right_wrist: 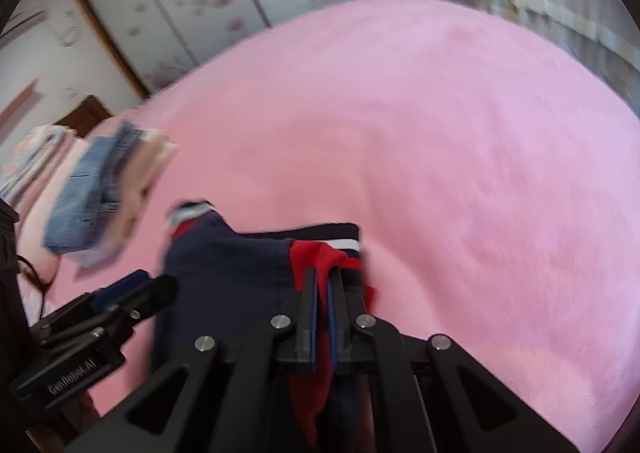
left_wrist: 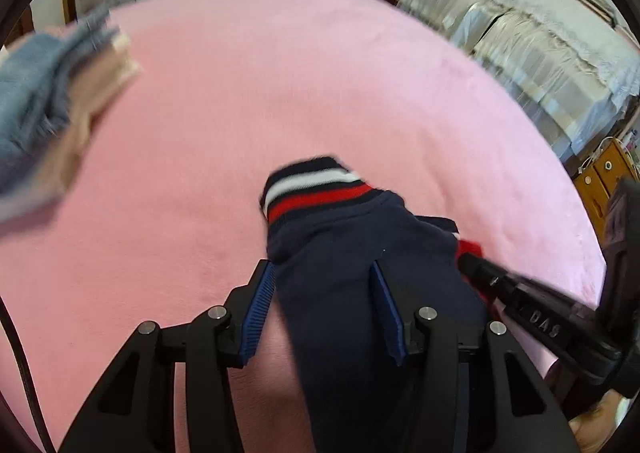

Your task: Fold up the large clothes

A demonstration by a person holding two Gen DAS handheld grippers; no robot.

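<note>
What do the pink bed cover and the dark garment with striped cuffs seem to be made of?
Pink bed cover: probably a soft fleece or plush cloth, matte, with a slightly fuzzy surface.
Dark garment: likely a knitted cotton-type jersey, matte navy; its striped cuff looks ribbed, like a sweatshirt's. Motion blur leaves both uncertain.

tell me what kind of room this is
Most likely a bedroom in a home. A wide pink blanket covers what looks like a bed, sliding wardrobe doors with a flower pattern stand behind it, and folded clothes lie stacked on it.
</note>
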